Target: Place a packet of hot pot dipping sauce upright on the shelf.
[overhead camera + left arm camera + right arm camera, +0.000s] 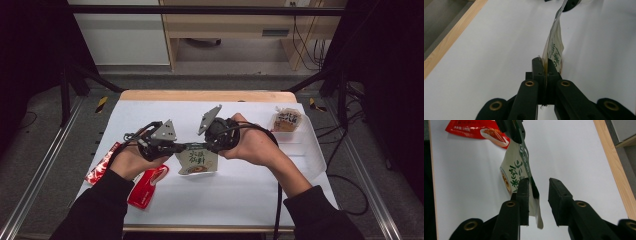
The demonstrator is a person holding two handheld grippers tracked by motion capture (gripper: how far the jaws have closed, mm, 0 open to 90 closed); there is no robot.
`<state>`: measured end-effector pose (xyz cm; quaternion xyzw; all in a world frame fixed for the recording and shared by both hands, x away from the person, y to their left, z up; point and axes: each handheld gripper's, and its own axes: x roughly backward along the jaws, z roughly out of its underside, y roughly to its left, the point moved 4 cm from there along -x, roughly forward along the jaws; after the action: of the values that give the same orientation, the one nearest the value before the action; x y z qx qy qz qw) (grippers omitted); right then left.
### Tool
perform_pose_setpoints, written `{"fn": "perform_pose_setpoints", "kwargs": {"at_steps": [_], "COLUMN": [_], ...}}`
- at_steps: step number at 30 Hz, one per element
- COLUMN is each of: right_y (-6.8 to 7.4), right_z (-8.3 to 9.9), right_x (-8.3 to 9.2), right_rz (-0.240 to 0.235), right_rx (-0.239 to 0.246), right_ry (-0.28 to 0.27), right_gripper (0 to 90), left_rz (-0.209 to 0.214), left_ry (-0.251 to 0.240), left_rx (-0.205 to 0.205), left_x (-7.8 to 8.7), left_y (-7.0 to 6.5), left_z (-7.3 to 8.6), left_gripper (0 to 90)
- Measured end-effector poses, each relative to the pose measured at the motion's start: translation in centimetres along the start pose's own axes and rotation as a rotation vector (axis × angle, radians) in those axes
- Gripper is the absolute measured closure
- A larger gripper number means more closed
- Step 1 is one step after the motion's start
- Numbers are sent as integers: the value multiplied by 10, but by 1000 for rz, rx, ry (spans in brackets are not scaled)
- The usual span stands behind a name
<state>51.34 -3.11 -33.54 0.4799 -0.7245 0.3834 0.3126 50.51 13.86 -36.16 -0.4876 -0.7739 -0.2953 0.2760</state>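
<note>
A white and green snack packet (197, 161) hangs above the white mat, held up by its top edge between my two grippers. My left gripper (184, 147) comes in from the left and is shut on that edge; in the left gripper view its jaws (543, 63) pinch the packet (554, 50) tight. My right gripper (204, 146) faces it from the right. In the right gripper view its jaws (539, 185) stand apart, and the packet (516, 173) lies against the left-hand jaw with a gap to the other. The left gripper (511, 128) grips the far end.
A red packet (147, 186) lies on the white mat (225, 200) under my left forearm, and another red one (102, 162) sits at the mat's left edge. A brown snack pack (286, 121) rests in a clear tray (310, 150) at the right. The wooden table edge (205, 95) runs along the back.
</note>
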Motion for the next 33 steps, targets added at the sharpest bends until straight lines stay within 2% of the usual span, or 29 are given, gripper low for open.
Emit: {"fn": "perform_pose_setpoints", "kwargs": {"at_steps": [6, 12, 14, 16, 21, 24, 33], "right_y": [4, 4, 3, 1, -1, -2, -1], "right_z": [2, 3, 3, 4, 6, 6, 5], "right_x": [-18, -23, -24, -24, -24, -23, -22], "right_rz": [-1, -12, -15, -14, -6, -9, -24], "right_rx": [55, 60, 54, 45, 47, 44, 36], "right_ry": [67, 99, 106, 114, 123, 126, 163], "right_gripper": [657, 653, 690, 773, 856, 885, 900], "left_rz": [3, 4, 4, 4, 4, 4, 13], "left_ry": [-15, -18, -17, -21, -28, -29, -39], "left_rx": [3, 6, 7, 7, 10, 11, 28], "left_x": [1, 1, 2, 2, 1, 1, -1], "left_y": [-1, 0, -1, -1, -1, 0, 0], "left_z": [-2, -1, -1, -1, -2, -2, -2], "left_gripper": [900, 900, 900, 900, 900, 900, 900]}}
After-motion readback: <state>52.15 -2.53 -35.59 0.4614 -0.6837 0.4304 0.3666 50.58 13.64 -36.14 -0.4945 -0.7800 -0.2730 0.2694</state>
